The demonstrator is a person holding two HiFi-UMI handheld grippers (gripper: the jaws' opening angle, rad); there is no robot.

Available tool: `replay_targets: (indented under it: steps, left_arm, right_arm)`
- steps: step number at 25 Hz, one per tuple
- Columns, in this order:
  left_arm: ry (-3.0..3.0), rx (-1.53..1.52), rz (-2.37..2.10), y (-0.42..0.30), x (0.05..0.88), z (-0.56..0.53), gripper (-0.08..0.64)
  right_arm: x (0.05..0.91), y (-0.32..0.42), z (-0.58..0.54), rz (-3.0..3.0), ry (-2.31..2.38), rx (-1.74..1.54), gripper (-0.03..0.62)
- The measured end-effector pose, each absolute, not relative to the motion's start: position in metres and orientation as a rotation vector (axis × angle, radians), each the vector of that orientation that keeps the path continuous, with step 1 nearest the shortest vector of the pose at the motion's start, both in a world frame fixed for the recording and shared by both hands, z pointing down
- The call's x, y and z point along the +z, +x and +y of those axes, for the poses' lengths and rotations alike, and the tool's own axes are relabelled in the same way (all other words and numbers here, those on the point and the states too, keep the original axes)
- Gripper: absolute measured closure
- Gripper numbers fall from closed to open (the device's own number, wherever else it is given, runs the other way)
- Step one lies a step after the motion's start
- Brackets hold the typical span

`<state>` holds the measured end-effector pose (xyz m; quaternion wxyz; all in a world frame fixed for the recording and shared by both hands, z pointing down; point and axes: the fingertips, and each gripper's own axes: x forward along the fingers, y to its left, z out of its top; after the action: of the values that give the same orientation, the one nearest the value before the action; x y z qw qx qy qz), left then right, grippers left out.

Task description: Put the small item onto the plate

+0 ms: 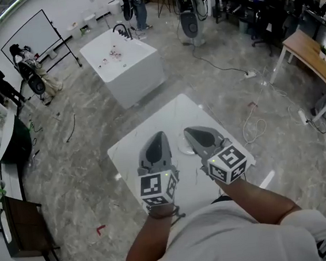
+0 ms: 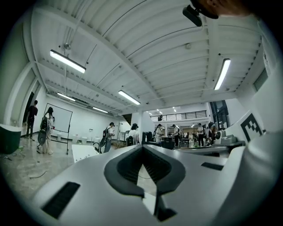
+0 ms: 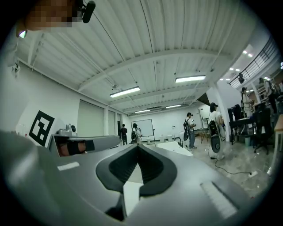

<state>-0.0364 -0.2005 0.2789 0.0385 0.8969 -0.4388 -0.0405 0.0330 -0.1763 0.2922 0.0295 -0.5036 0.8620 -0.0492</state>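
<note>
Big open workshop kind of room with a grey marbled floor (image 1: pixel 85 164) all over. Using the white sink island (image 1: pixel 127 67) as the anchor: a whiteboard on a stand (image 1: pixel 31 33) sits off to its left, with a couple of people (image 1: pixel 29 68) beside it. Well to the island's right there's a wooden desk (image 1: pixel 312 62), and a plug strip (image 1: pixel 250 74) on its cable lies on the floor between them. Above the island is a ribbed white ceiling (image 2: pixel 146 53) with long strip lights (image 2: pixel 67 61). A dark cabinet (image 1: pixel 23 228) stands well to the near left of the island. I think it's wood, but it's hard to tell.

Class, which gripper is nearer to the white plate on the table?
Right. The right gripper overlaps the plate in the head view; the left gripper is apart, to its left.
</note>
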Motion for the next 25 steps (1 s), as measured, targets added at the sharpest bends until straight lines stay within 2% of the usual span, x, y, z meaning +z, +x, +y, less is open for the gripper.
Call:
replay_targets:
  steps: [8, 25]
  left_arm:
    - [2.795, -0.188, -1.38, -0.054, 0.244, -0.173, 0.554]
    - [2.816, -0.235, -1.358, -0.05, 0.231, -0.156, 0.555]
  right_arm:
    - [0.244, 0.005, -0.148, 2.641, -1.548, 0.041, 0.591]
    - [0.227, -0.004, -0.128, 2.66, -1.568, 0.149, 0.591]
